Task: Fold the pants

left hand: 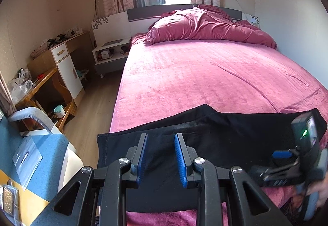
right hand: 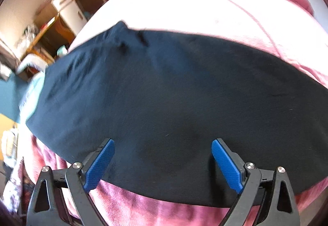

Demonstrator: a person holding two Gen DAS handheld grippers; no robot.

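Observation:
Black pants (left hand: 215, 129) lie flat across the near end of the pink bed (left hand: 205, 74), one end hanging over the bed's left edge. My left gripper (left hand: 161, 138) is open and empty, its blue pads above the pants' left part. The right gripper's body shows at the right of the left wrist view (left hand: 303, 156), over the pants' right end. In the right wrist view the pants (right hand: 174, 93) fill the middle. My right gripper (right hand: 163, 143) is wide open just above the pants' near edge, holding nothing.
A crumpled pink duvet (left hand: 205, 23) lies at the head of the bed. A white nightstand (left hand: 110, 52), a wooden desk (left hand: 41, 82) and a blue chair (left hand: 37, 154) stand left of the bed on the wood floor.

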